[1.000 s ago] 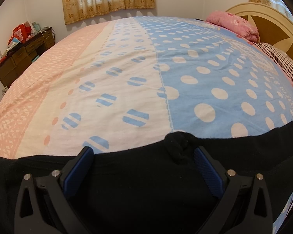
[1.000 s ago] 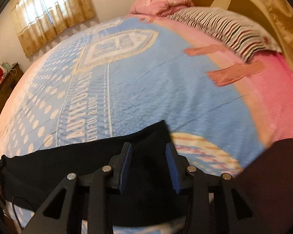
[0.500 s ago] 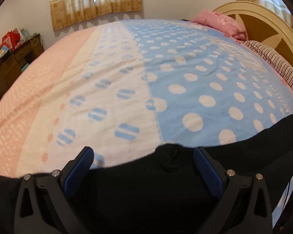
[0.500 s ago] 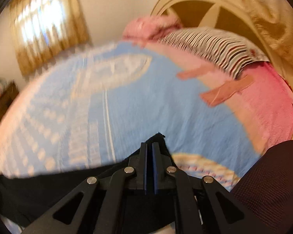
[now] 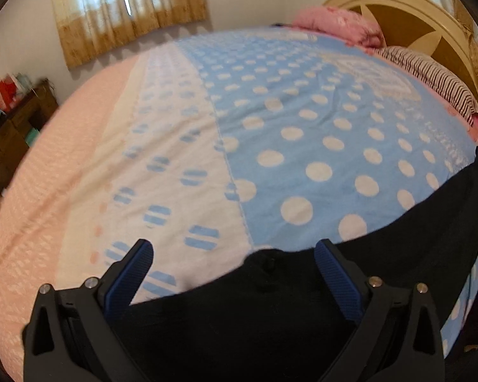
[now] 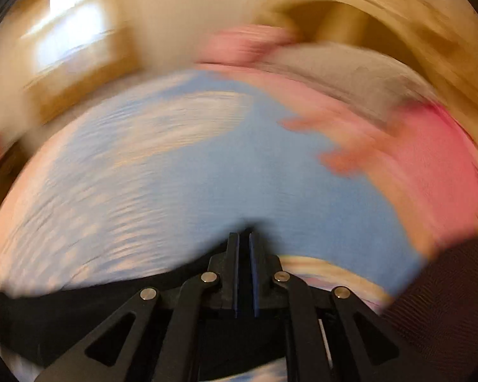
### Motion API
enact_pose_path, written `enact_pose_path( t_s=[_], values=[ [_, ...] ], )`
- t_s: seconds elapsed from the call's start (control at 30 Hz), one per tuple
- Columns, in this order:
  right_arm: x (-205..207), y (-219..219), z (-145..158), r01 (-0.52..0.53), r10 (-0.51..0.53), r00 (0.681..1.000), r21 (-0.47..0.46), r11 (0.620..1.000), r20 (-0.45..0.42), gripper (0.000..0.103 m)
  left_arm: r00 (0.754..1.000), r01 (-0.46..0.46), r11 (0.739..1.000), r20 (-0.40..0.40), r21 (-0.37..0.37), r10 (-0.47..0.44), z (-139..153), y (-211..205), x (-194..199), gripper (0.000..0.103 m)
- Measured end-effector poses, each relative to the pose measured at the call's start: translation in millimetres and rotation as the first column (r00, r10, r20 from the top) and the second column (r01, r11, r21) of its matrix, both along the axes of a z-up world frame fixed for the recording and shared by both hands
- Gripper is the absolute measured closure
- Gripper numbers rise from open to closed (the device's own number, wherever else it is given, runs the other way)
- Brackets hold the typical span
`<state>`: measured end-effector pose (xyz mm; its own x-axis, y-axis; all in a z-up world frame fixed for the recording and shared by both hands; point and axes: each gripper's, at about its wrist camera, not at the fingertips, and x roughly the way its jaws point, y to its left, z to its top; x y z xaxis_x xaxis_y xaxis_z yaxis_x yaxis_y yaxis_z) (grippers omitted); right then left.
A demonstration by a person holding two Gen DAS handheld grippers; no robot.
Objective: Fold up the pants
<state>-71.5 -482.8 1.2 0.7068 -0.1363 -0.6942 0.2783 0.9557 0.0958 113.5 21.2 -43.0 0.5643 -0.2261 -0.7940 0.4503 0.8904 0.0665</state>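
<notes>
Black pants lie along the near edge of one bed with two pillows by the headboard, where the right tool, apart a second ago, has clamped a corner of them, and the left tool stays wide apart over the waistband.

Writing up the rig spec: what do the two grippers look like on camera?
Both match. The left gripper has black frame arms with triangular cutouts, silver pivot screws, and blue textured finger pads. The right gripper shows the same black linkage, silver screws and blue pads. No cables or markings are visible.
</notes>
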Motion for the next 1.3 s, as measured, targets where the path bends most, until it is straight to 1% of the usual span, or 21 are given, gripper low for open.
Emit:
enact_pose_path(
  t_s=[0.03, 0.1, 0.17, 0.27, 0.33, 0.4, 0.47, 0.53, 0.57, 0.63, 0.73, 0.8, 0.87, 0.93, 0.97, 1.03, 1.1, 1.13, 1.2, 1.23, 1.3],
  values=[
    [11, 22, -1, -0.095, 0.094, 0.995, -0.026, 0.995, -0.031, 0.096, 1.000, -0.004, 1.000, -0.019, -0.006, 0.004, -3, -2, 1, 0.015],
    [33, 62, -4, -0.251, 0.247, 0.966, -0.046, 0.967, -0.073, 0.096, 0.998, -0.018, 1.000, -0.063, -0.017, 0.016, -9, -7, 5, 0.021],
    [54, 92, -10, -0.366, 0.366, 0.927, 0.019, 0.930, -0.085, 0.096, 0.995, -0.026, 0.999, -0.096, -0.026, 0.024, -15, -13, 5, 0.021],
    [76, 127, -23, -0.474, 0.477, 0.869, 0.053, 0.879, -0.128, 0.096, 0.995, -0.012, 1.000, -0.100, 0.001, 0.012, -21, -20, 0, 0.024],
    [82, 144, -33, -0.524, 0.528, 0.835, 0.069, 0.849, -0.151, 0.096, 0.993, -0.012, 1.000, -0.116, 0.002, 0.012, -24, -20, -1, 0.038],
    [83, 159, -49, -0.544, 0.549, 0.813, 0.082, 0.835, -0.195, 0.096, 0.991, -0.004, 1.000, -0.134, -0.031, 0.000, -24, -18, -2, 0.046],
    [78, 170, -62, -0.562, 0.561, 0.789, 0.076, 0.824, -0.249, 0.096, 0.992, -0.001, 0.999, -0.128, -0.032, -0.003, -23, -18, -3, 0.051],
    [64, 172, -63, -0.578, 0.575, 0.781, 0.066, 0.813, -0.245, 0.096, 0.992, -0.005, 0.999, -0.125, -0.043, -0.001, -23, -16, -4, 0.057],
    [58, 172, -63, -0.581, 0.584, 0.774, 0.093, 0.809, -0.244, 0.096, 0.993, -0.011, 0.999, -0.121, -0.052, 0.005, -23, -13, -5, 0.060],
    [49, 168, -64, -0.574, 0.588, 0.773, 0.133, 0.808, -0.238, 0.096, 0.993, -0.031, 0.997, -0.114, -0.070, 0.023, -22, -9, -5, 0.070],
    [44, 169, -66, -0.582, 0.599, 0.760, 0.144, 0.800, -0.251, 0.096, 0.991, -0.056, 0.992, -0.129, -0.115, 0.041, -21, -2, -2, 0.074],
    [45, 173, -60, -0.597, 0.606, 0.751, 0.121, 0.793, -0.261, 0.096, 0.990, -0.062, 0.991, -0.133, -0.117, 0.047, -22, -2, -1, 0.074],
    [44, 175, -46, -0.619, 0.621, 0.750, 0.090, 0.780, -0.230, 0.096, 0.992, -0.052, 0.994, -0.122, -0.098, 0.040, -22, -5, -4, 0.074],
    [44, 176, -38, -0.637, 0.639, 0.739, 0.089, 0.766, -0.215, 0.095, 0.992, -0.047, 0.995, -0.117, -0.086, 0.037, -22, -6, -6, 0.074],
    [45, 178, -39, -0.640, 0.637, 0.734, 0.074, 0.765, -0.234, 0.094, 0.992, -0.050, 0.995, -0.119, -0.089, 0.039, -23, -5, -6, 0.073],
    [48, 183, -46, -0.653, 0.637, 0.717, 0.047, 0.756, -0.283, 0.085, 0.991, -0.056, 0.994, -0.127, -0.094, 0.044, -23, -4, -4, 0.071],
    [47, 186, -52, -0.669, 0.647, 0.697, 0.044, 0.742, -0.311, 0.083, 0.990, -0.061, 0.994, -0.130, -0.093, 0.049, -23, -3, -3, 0.069],
    [45, 186, -54, -0.671, 0.649, 0.695, 0.045, 0.740, -0.310, 0.083, 0.990, -0.061, 0.994, -0.131, -0.093, 0.048, -23, -3, -3, 0.069],
    [44, 183, -53, -0.662, 0.642, 0.710, 0.036, 0.748, -0.289, 0.083, 0.990, -0.066, 0.994, -0.132, -0.090, 0.054, -24, -5, -1, 0.066],
    [44, 179, -50, -0.646, 0.632, 0.733, 0.034, 0.763, -0.254, 0.083, 0.990, -0.071, 0.994, -0.131, -0.088, 0.059, -24, -5, -1, 0.065],
    [45, 165, -45, -0.587, 0.587, 0.794, 0.051, 0.808, -0.158, 0.083, 0.990, -0.073, 0.992, -0.128, -0.101, 0.059, -24, -7, 1, 0.065]
  ],
)
